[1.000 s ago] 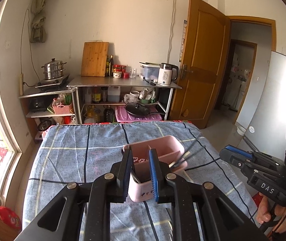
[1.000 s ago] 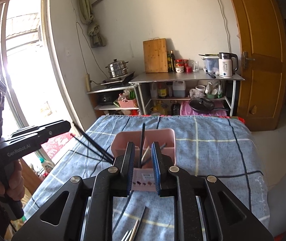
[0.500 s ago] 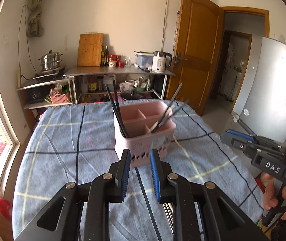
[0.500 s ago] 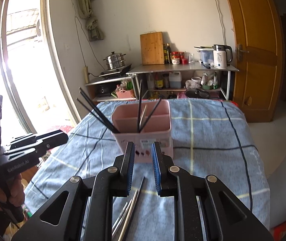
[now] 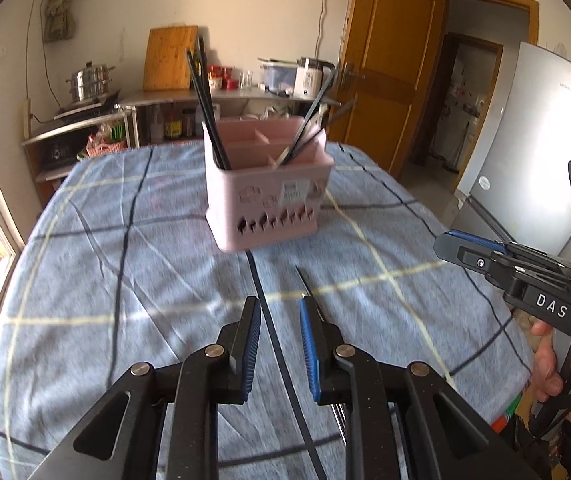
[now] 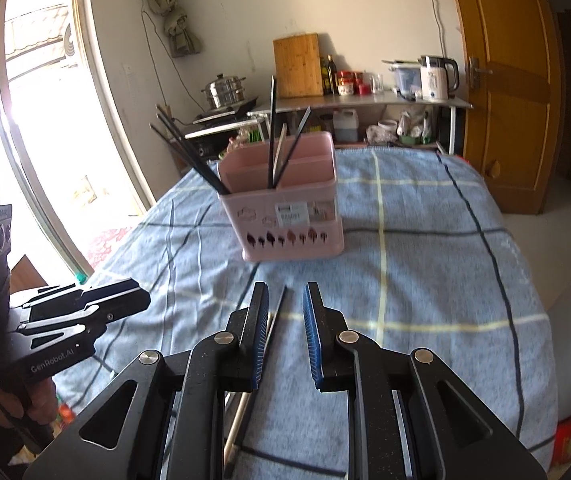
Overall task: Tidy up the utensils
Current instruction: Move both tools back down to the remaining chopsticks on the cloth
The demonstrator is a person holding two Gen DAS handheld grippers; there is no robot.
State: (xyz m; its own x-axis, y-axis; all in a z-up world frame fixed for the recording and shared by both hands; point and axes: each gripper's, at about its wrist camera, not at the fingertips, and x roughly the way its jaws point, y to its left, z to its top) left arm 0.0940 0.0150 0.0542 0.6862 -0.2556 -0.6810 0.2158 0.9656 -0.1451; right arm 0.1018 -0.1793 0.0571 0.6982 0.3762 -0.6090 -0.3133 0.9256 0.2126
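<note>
The surface (image 5: 85, 264), lying under a blue checked cloth, is running out of frame at the bottom of both views, so its near edge is not showing; its far edge is ending short of a metal kitchen shelf (image 6: 365, 100), and there is open cloth on all sides of the holder. The pink utensil holder (image 5: 269, 200) is standing upright near the middle, divided into compartments, with a sticker and a row of cut-outs on its front. Dark chopsticks (image 5: 205, 104) are leaning out of its left compartment and a few more from the right one. Loose utensils (image 6: 273, 328) are lying on the cloth in front of the holder; the tool bodies are hiding their near ends, and what kind they are is hard to tell. The left tool (image 5: 279, 308) is hovering with a narrow gap between its pads, gripping nothing; the right tool (image 6: 285, 296) is doing likewise.
</note>
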